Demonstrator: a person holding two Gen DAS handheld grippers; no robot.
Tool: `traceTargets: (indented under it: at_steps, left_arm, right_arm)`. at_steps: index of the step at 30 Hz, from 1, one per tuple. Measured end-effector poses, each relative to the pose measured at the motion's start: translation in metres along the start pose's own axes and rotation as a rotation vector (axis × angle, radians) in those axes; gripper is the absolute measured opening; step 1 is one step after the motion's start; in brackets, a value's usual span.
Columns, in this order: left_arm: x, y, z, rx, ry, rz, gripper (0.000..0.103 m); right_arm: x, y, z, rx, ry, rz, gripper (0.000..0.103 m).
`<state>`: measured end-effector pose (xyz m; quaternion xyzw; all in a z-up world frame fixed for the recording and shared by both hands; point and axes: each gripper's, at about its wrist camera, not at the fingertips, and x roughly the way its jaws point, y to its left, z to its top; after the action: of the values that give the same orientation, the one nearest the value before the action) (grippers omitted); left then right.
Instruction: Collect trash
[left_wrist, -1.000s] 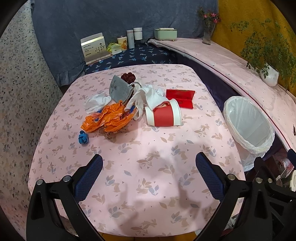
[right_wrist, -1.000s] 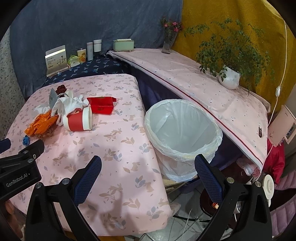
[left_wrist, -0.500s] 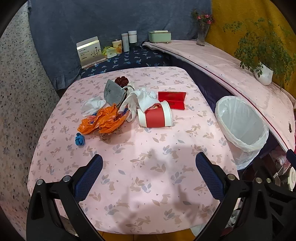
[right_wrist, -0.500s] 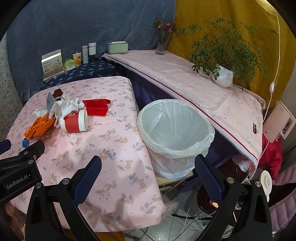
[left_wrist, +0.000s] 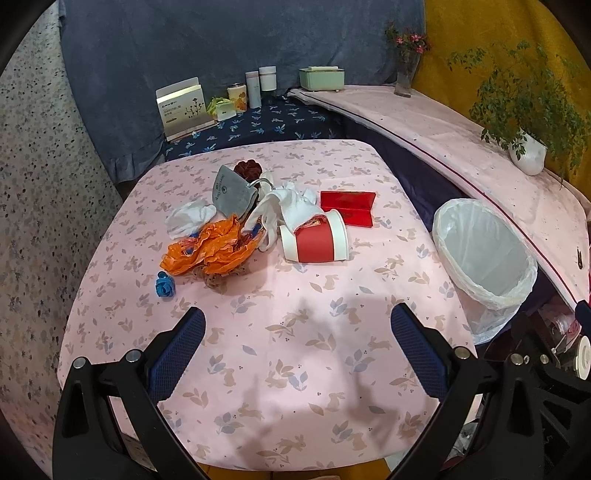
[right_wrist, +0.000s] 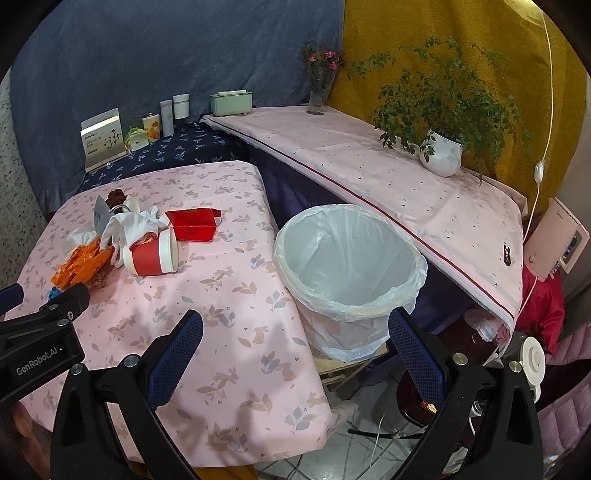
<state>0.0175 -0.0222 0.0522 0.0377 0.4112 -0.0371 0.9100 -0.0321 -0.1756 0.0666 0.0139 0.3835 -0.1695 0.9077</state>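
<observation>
Trash lies in a heap on the pink table: a red and white paper cup on its side, a crumpled orange wrapper, a white glove, a grey mask, a white tissue, a red box, a small blue bit. The cup and box also show in the right wrist view. A white-lined bin stands right of the table. My left gripper is open and empty over the near table. My right gripper is open and empty near the bin.
A long pink-covered shelf runs behind the bin, with a potted plant and a flower vase. Jars and a card stand on a dark blue surface beyond the table. The left gripper's body shows at the right view's left edge.
Both grippers have drawn back and a little higher, so the table and bin look farther away. Nothing on the table has moved. Both stay open.
</observation>
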Motion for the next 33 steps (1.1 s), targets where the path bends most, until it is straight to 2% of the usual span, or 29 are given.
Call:
traceTargets:
  at_steps: [23,33]
  left_arm:
    - [0.023,0.015,0.015,-0.023,-0.009,-0.012,0.096]
    - [0.06,0.056,0.019,-0.093,0.021,0.045,0.096]
  right_arm:
    - [0.018,0.015,0.02,0.011,-0.018,-0.023,0.096]
    - [0.045,0.05,0.027,-0.025,-0.047,0.018,0.096]
